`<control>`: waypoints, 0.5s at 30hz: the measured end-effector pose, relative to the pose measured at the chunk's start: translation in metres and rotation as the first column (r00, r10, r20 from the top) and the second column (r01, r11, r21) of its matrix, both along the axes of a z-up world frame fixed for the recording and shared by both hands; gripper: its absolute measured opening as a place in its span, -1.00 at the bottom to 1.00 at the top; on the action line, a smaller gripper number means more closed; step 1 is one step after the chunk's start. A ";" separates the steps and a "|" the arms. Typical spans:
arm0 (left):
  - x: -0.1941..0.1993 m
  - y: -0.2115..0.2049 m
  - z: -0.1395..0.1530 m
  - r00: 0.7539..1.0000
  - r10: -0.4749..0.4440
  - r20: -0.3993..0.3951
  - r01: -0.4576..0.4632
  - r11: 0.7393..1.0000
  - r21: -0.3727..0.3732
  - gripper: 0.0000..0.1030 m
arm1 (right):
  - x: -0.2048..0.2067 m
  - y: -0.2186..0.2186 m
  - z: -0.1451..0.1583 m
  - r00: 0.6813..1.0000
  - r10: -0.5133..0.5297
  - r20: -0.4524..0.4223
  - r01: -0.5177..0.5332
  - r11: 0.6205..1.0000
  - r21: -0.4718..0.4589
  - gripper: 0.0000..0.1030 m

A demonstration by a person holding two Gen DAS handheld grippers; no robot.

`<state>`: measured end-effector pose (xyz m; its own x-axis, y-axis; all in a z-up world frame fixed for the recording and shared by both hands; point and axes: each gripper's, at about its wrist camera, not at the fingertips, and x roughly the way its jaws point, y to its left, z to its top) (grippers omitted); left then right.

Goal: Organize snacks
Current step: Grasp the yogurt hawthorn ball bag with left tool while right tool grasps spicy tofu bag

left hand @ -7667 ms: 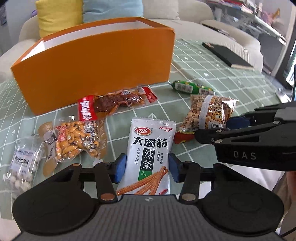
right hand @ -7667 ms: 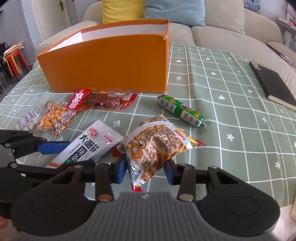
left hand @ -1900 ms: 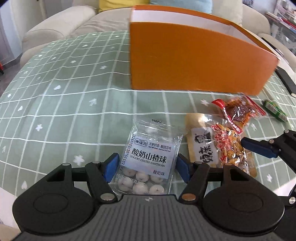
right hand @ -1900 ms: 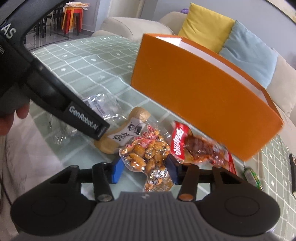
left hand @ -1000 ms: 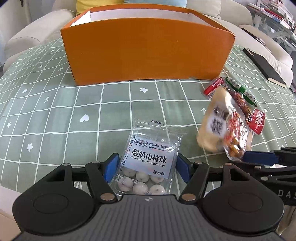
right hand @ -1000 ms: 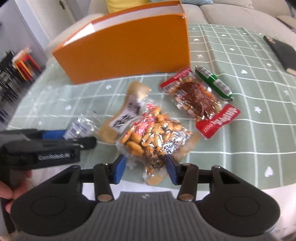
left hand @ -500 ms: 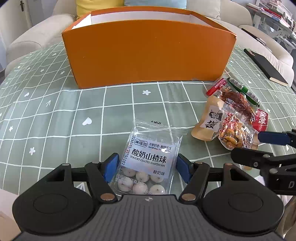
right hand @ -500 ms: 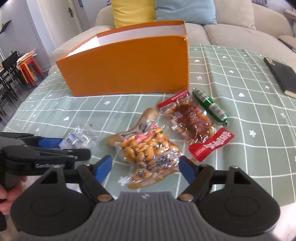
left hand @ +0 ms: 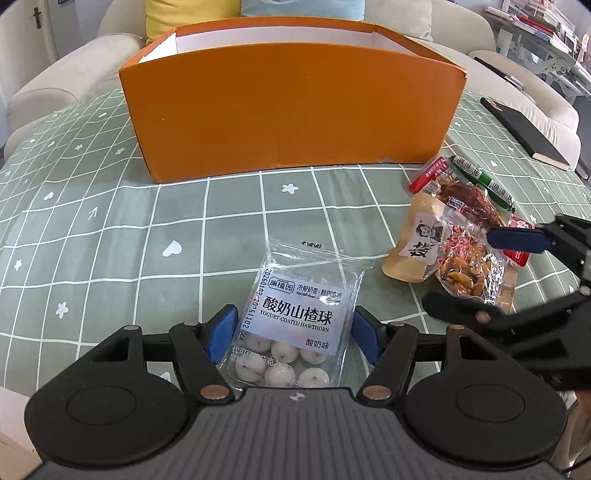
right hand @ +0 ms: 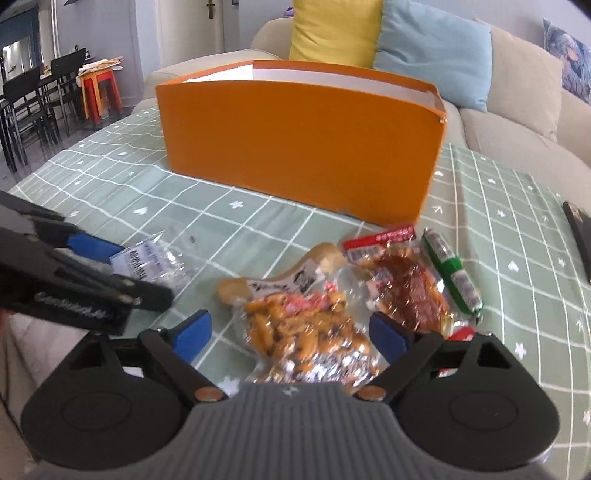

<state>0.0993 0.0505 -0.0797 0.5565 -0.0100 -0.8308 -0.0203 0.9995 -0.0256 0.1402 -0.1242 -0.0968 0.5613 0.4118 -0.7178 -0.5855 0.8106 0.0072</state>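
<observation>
My left gripper [left hand: 291, 332] is shut on a clear packet of yogurt hawthorn balls [left hand: 299, 314], its blue pads against both side edges. To its right my right gripper [right hand: 290, 332] stands over a shiny peanut packet [right hand: 306, 325] lying on the green checked tablecloth. Its jaws are opening and the pads are clear of the packet. A beige packet [right hand: 291, 277] lies partly under the peanuts. Behind them are a red meat packet [right hand: 402, 284] and a green sausage [right hand: 454, 273]. The orange box [left hand: 291, 107] stands behind, its top open.
A black notebook [left hand: 524, 129] lies on the table at the far right. A sofa with yellow and blue cushions [right hand: 332, 29] runs behind the box. The table's near edge is just below both grippers. Dark chairs [right hand: 33, 96] stand far left.
The right gripper's jaws spread wide and let go of the peanut packet, which hung lifted a second ago and now lies on the cloth. The left gripper and its packet kept still.
</observation>
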 end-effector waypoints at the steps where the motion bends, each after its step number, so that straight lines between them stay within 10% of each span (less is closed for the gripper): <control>1: 0.000 0.000 0.000 1.000 -0.001 0.002 0.001 1.000 0.000 0.49 | 0.003 0.001 -0.002 1.000 -0.005 -0.006 0.005 1.000 -0.003 0.63; 15: 0.003 -0.002 -0.003 1.000 -0.019 0.018 0.018 0.999 0.031 0.46 | -0.002 0.006 -0.006 0.998 -0.046 0.030 0.048 0.997 -0.057 0.06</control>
<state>0.1024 0.0484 -0.0827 0.5715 0.0047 -0.8206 -0.0015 1.0000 0.0046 0.1380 -0.1183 -0.1030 0.6001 0.3428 -0.7228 -0.5458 0.8360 -0.0567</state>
